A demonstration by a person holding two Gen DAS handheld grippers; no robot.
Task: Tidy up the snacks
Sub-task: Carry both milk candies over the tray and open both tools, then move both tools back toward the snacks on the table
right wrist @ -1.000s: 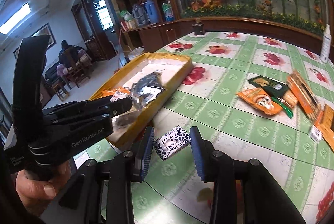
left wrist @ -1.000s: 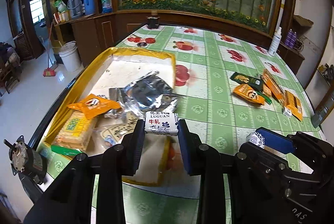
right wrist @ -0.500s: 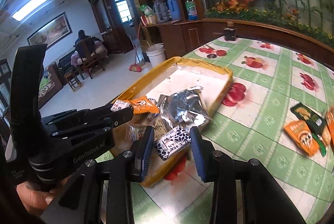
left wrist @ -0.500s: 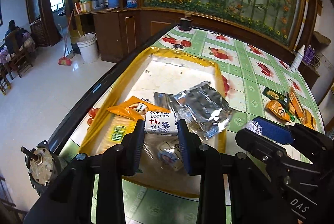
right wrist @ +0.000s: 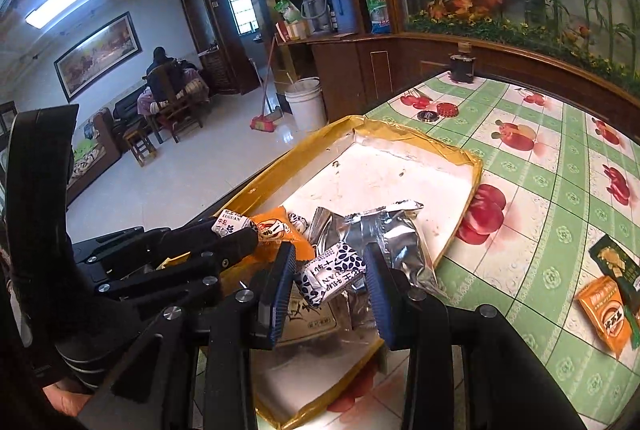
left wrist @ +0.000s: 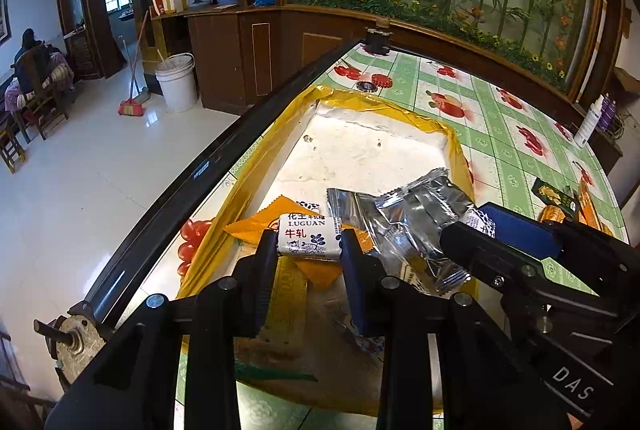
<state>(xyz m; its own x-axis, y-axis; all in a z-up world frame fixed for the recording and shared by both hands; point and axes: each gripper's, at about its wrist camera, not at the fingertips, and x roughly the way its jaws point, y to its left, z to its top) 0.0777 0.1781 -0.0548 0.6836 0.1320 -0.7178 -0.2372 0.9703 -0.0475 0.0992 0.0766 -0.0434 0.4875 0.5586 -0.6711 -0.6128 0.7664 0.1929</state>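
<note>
My left gripper (left wrist: 310, 244) is shut on a small white nougat candy (left wrist: 309, 238) with red characters, held above the near end of the yellow-rimmed tray (left wrist: 264, 145). My right gripper (right wrist: 330, 272) is shut on a second white candy (right wrist: 328, 274) with a dark leaf print, also over the tray (right wrist: 460, 153). Each gripper shows in the other's view: the right gripper (left wrist: 480, 224) at the right, the left gripper (right wrist: 234, 226) at the left. In the tray lie a silver foil pack (left wrist: 416, 213), an orange packet (left wrist: 276, 218) and several other wrapped snacks.
The table wears a green checked cloth with fruit prints (left wrist: 492, 133). Orange and dark green snack packets (right wrist: 608, 294) lie on it to the right of the tray. The table's dark edge (left wrist: 208, 157) runs along the tray's left side, with open floor beyond. A dark jar (right wrist: 462, 67) stands at the far end.
Both grippers have swung left from over the tablecloth to above the tray, each still carrying its candy. The loose packets on the cloth have slid toward the right edge of both views.
</note>
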